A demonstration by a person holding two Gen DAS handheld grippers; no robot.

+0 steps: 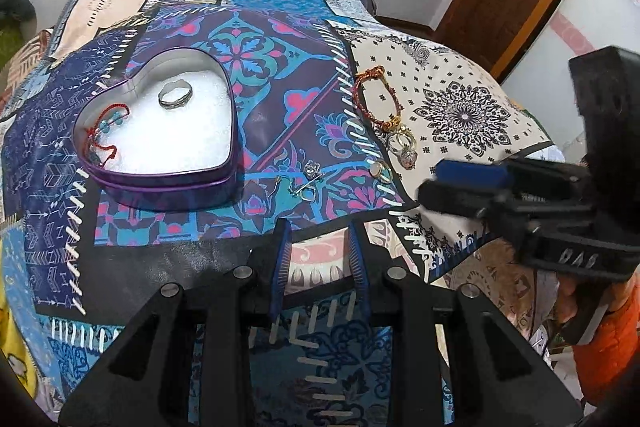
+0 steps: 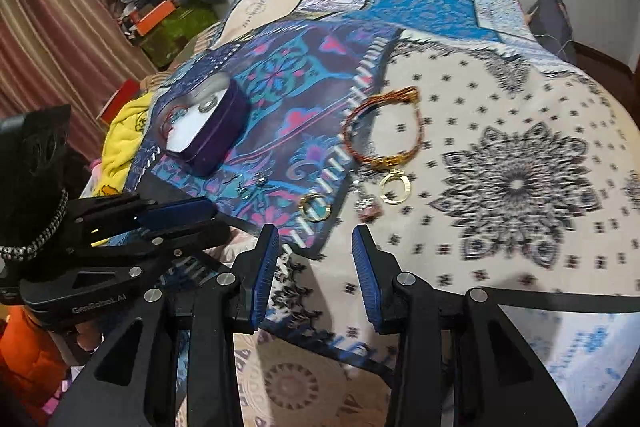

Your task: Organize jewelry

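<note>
Both grippers hang released and empty over the near edge of the patchwork bedspread (image 1: 280,75): the left gripper (image 1: 319,259), the right gripper (image 2: 316,267). Just beyond lie loose rings (image 2: 316,207) and small earrings (image 1: 304,183) — thin and flat on soft cloth, so the pads may slip off or pinch fabric. Farther off, the braided bracelet (image 2: 380,123) could snag. The heart-shaped tin (image 1: 160,131), already holding a ring and a red cord, might tip on the bedding.

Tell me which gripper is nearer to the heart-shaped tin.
Left. The left gripper sits just in front of the heart-shaped tin, slightly to its right. The right gripper is farther off to the right, nearer the gold ring.
</note>
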